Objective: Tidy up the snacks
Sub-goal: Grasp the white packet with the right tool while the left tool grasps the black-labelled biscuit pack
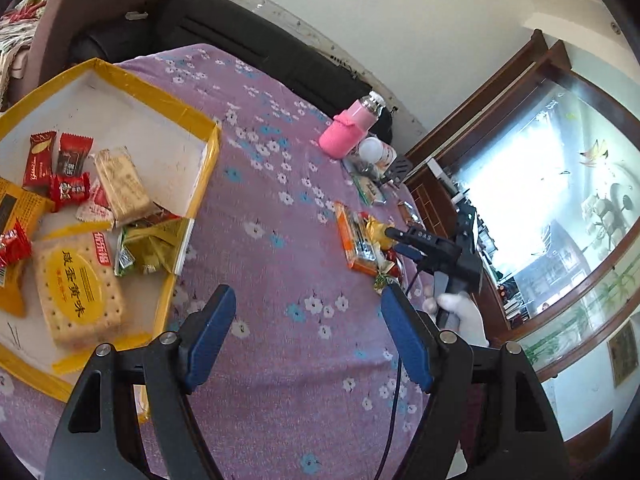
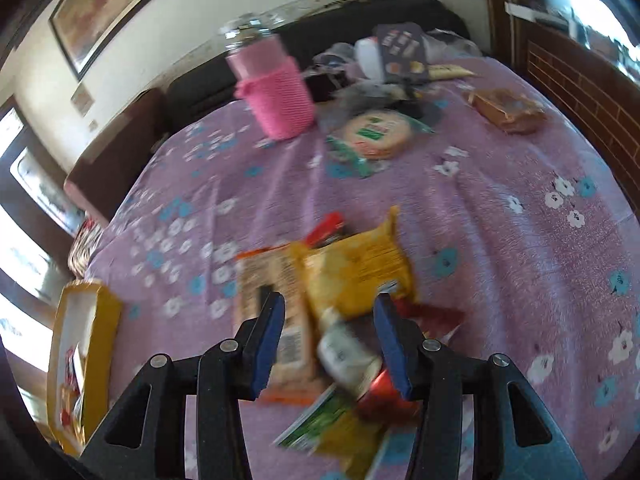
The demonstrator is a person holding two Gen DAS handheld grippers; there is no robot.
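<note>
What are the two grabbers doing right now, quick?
Left gripper: open, nothing between its fingers.
Right gripper: open above the snack pile, holding nothing yet.

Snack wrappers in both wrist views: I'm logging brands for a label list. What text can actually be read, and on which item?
"咸蛋黄味" on the yellow oval of the big cracker pack in the yellow-rimmed tray.
"GAS" or similar, uncertain, on the right tongs.
Red candy wrappers: print too small to read.
Orange bar wrapper: unreadable.
Right wrist view: the yellow packet and round green-labelled pack are too blurred to read.
</note>
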